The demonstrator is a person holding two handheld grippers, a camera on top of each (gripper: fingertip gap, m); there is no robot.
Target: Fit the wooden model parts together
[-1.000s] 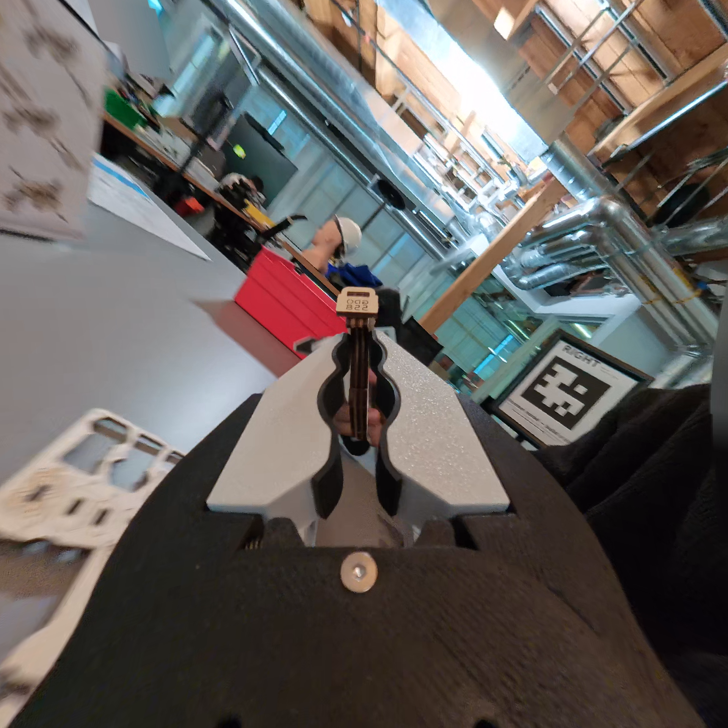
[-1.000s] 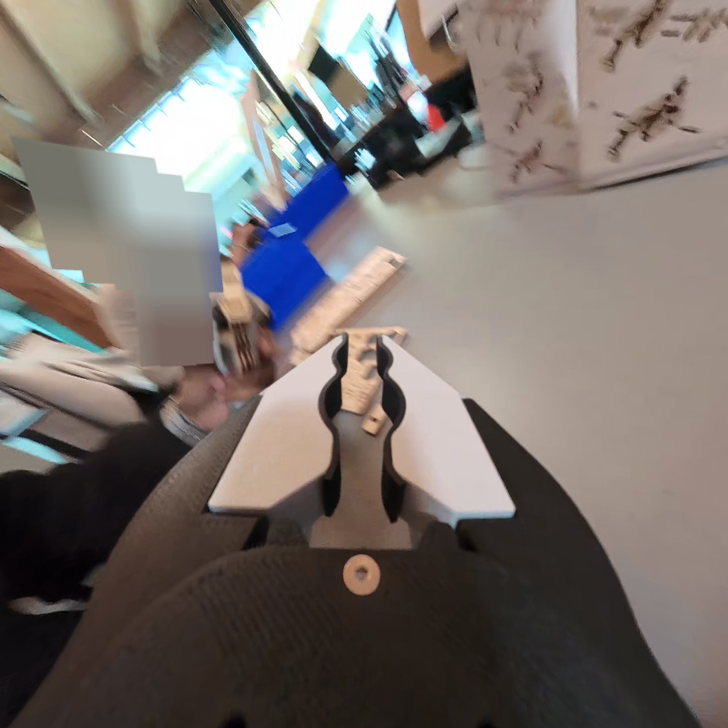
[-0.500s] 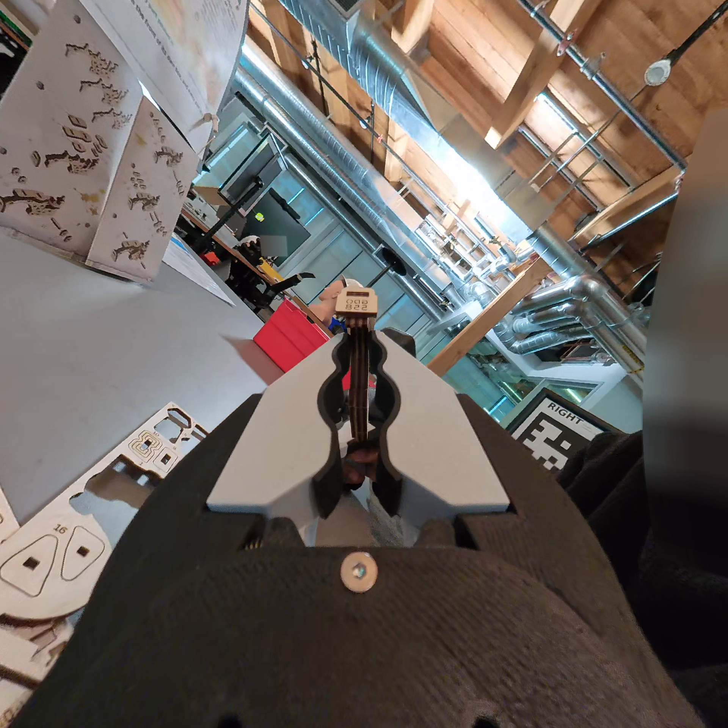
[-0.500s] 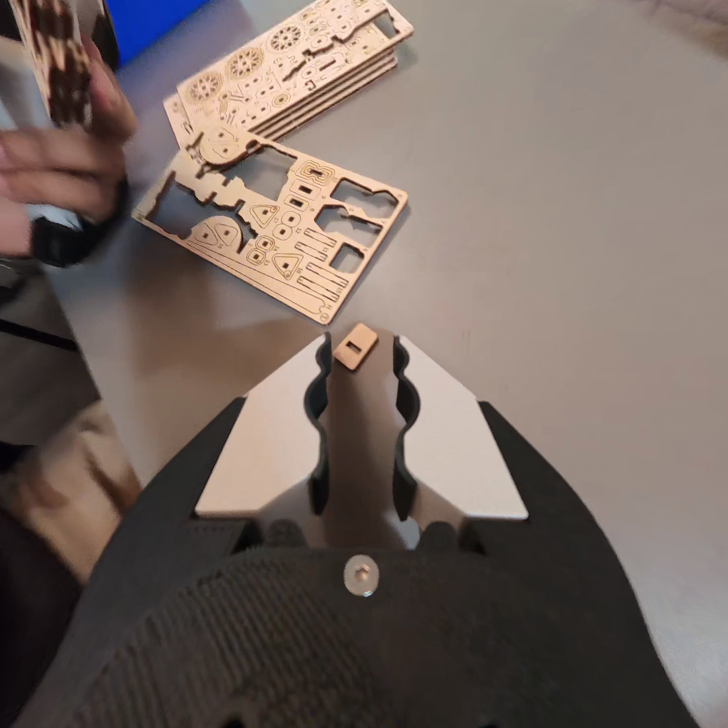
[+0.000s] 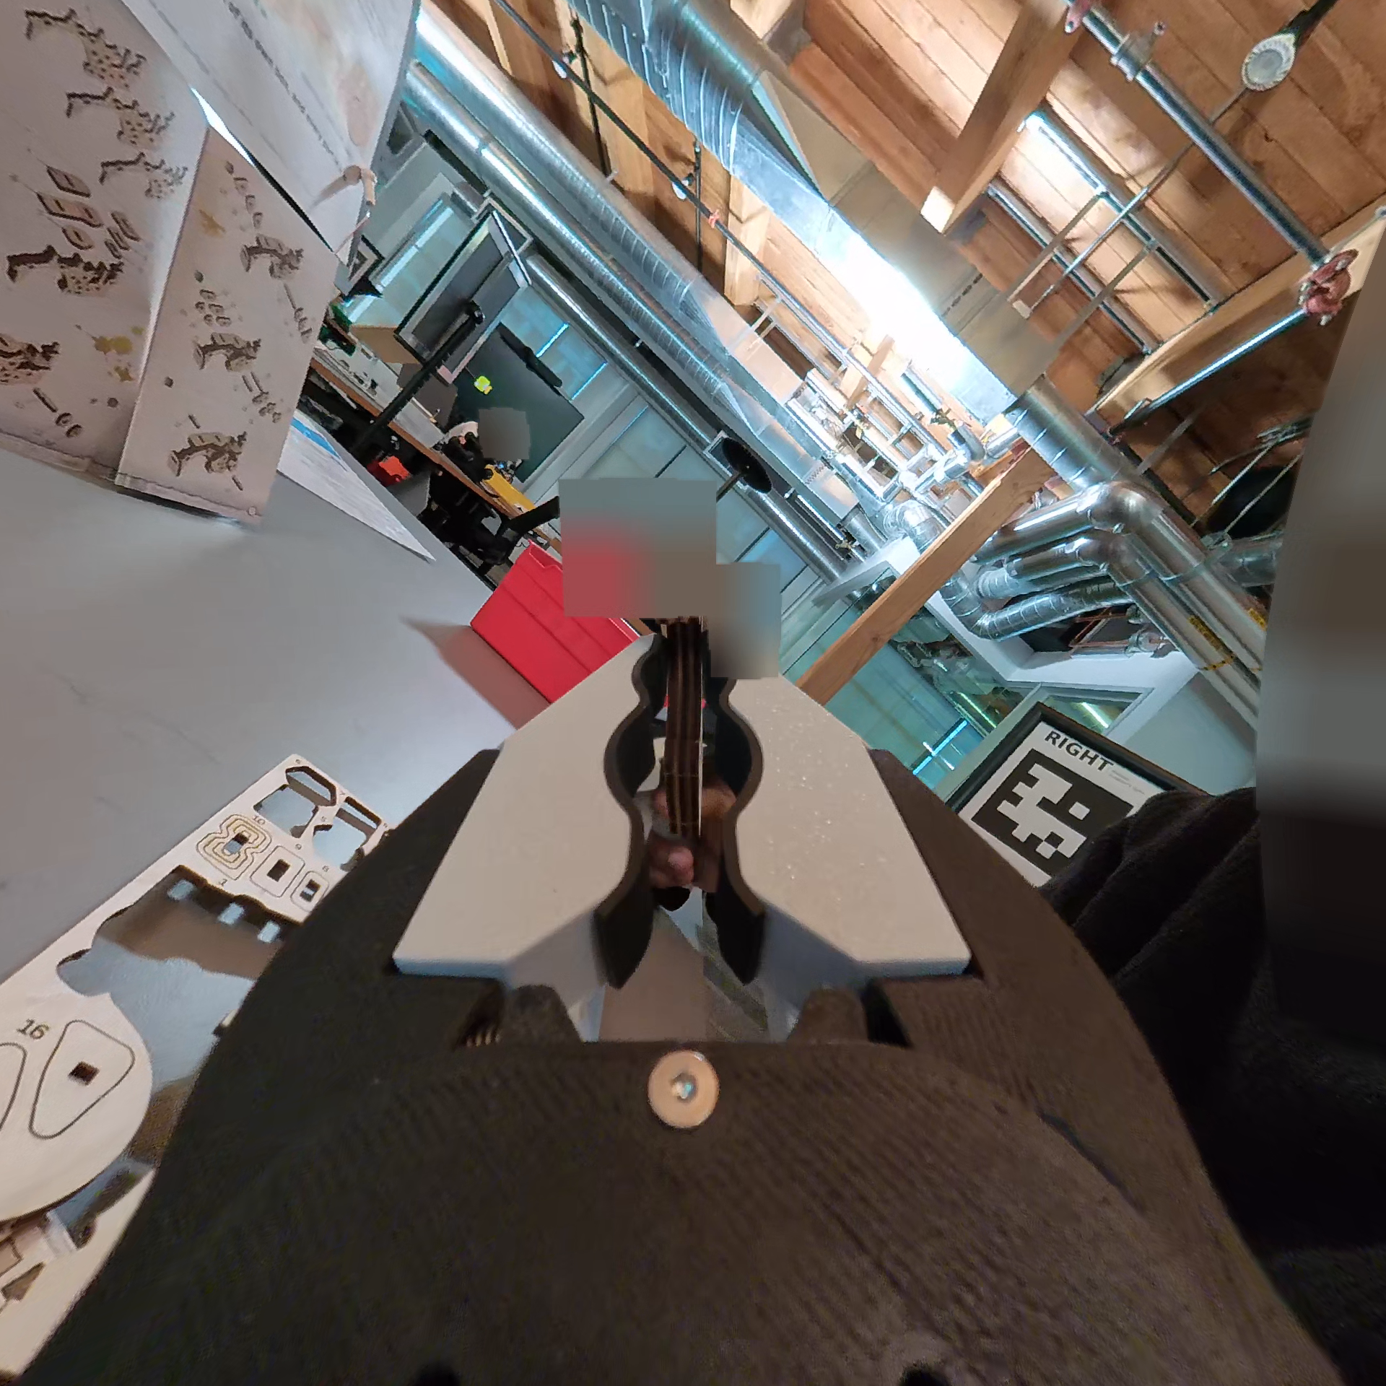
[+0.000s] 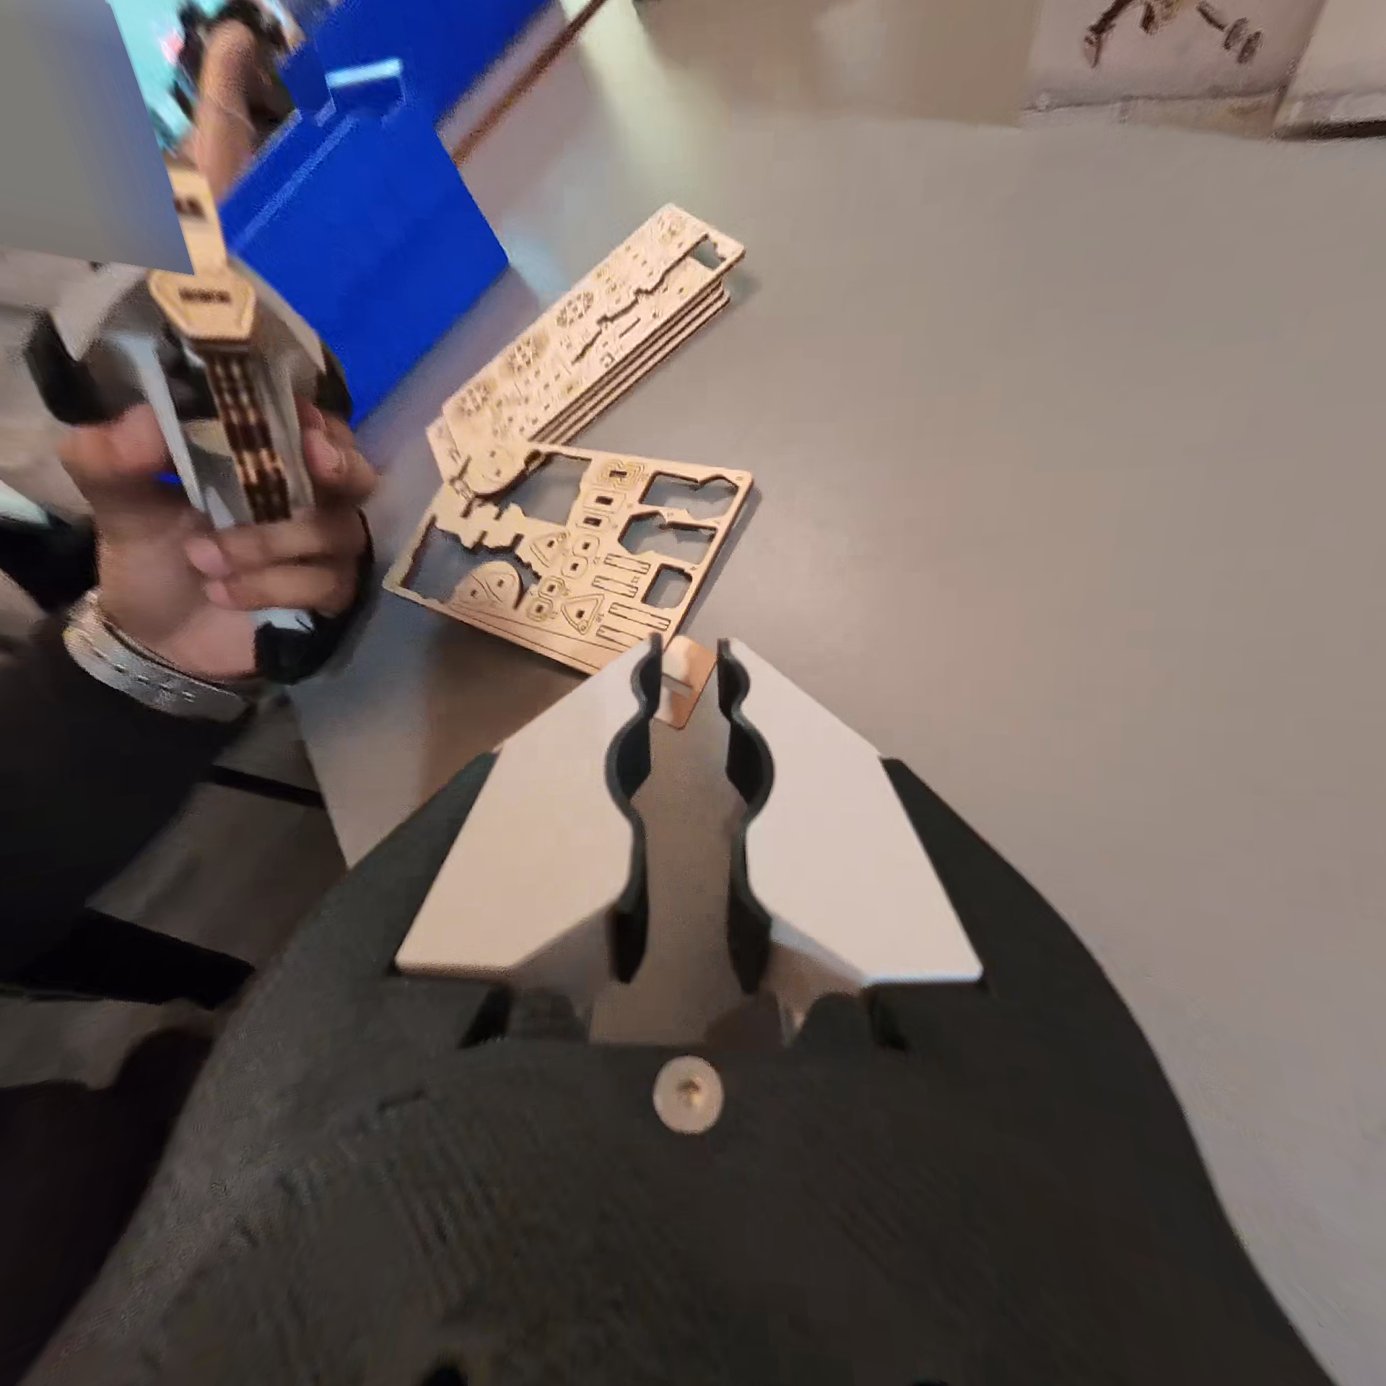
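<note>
Layered plywood stack (image 5: 684, 742), dark edges, tool-clamped (image 5: 684, 660)

Bright ceiling light (image 5: 892, 300) blows out to glare in the sharp left wrist view, wide-angle distortion bends both views' edges, and motion blur softens the person's hand (image 6: 225, 540) in the right wrist view.

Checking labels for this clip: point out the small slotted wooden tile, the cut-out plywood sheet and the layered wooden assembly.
Small slotted wooden tile (image 6: 684, 688): right wrist view, its face.
Cut-out plywood sheet (image 6: 739, 491): right wrist view, far corner.
Layered wooden assembly (image 6: 251, 442): right wrist view, striped edge.
</note>
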